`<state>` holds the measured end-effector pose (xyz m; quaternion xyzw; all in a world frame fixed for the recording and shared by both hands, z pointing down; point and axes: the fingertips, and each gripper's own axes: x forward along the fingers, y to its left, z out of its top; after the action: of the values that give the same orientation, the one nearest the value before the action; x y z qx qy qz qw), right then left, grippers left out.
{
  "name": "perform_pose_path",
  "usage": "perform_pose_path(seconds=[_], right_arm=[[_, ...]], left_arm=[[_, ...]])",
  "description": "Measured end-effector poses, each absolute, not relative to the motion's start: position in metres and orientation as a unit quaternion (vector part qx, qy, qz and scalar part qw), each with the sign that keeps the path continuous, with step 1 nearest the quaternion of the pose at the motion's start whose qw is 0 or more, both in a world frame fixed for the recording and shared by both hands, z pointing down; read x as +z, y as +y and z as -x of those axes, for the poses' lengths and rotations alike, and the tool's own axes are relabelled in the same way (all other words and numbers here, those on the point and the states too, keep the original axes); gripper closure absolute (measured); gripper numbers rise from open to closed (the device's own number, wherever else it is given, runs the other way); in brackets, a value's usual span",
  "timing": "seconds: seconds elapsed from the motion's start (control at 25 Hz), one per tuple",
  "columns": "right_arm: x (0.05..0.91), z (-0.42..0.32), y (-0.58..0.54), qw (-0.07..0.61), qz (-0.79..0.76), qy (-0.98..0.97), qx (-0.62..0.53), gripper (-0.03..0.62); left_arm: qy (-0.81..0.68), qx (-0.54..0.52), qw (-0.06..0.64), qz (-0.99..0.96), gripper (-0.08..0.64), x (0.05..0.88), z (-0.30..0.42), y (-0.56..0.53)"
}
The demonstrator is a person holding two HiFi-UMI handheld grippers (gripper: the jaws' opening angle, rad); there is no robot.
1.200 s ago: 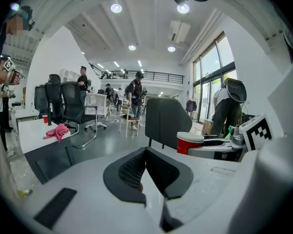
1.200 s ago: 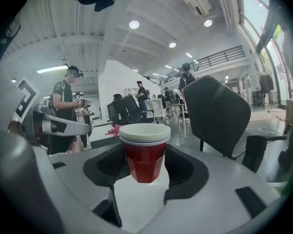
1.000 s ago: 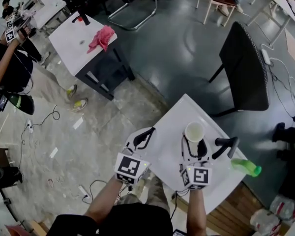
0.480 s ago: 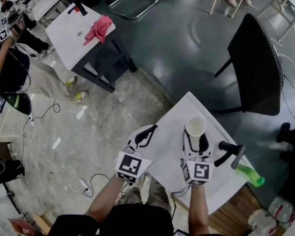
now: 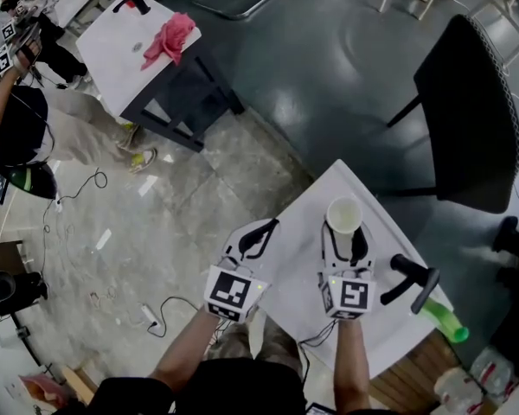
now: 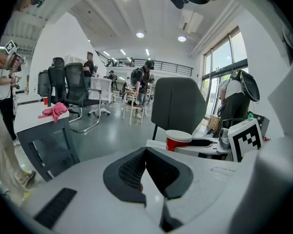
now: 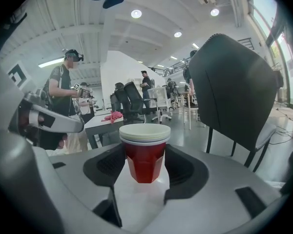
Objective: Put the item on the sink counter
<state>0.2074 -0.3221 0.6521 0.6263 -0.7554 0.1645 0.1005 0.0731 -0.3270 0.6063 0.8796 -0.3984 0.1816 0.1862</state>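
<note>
Holding the cup (image 7: 144, 162) is the right gripper (image 5: 345, 239). Its jaws are partway open, with the pads on both sides of the red wall just under the white rim, and the cup is upright. It sits over the far part of the white table (image 5: 292, 262). I can't tell if the base touches yet.

The left gripper (image 6: 144, 165) has its jaws pressed together with nothing between them. It's parked just beside the right one, near the table's left edge.

No sink shows, so I'm treating this table as the drop spot.

My take on the step:
- Come straight down with the gripper level so the base lands flat and not on an edge.
- Open only once the base is seated, and spread wide enough to clear the rim, which is the widest part.
- Back out along the jaw line; any sideways pull will tip a light cup.
- Leave the left gripper where it is, it isn't needed.
- Stay off the right side of the table: the black handle (image 5: 411, 281) and green bottle (image 5: 445, 321) crowd it.

Beyond the table are a black chair (image 5: 467, 102) and a far table (image 5: 112, 59) with a pink cloth (image 5: 169, 37). Neither is in the way.
</note>
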Motion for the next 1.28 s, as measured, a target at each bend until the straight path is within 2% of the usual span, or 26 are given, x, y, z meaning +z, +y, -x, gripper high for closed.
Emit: perform_pose_path(seconds=[0.48,1.28], right_arm=[[0.673,-0.207,-0.339,0.132,-0.623,-0.752,0.17,0.339],[0.676,-0.204,-0.349,0.139,-0.628,-0.75,0.157,0.331]], left_arm=[[-0.394,0.181,0.196,-0.879,0.558,0.622,-0.083,-0.338],[-0.399,0.186,0.212,-0.873,0.558,0.633,-0.078,-0.336]])
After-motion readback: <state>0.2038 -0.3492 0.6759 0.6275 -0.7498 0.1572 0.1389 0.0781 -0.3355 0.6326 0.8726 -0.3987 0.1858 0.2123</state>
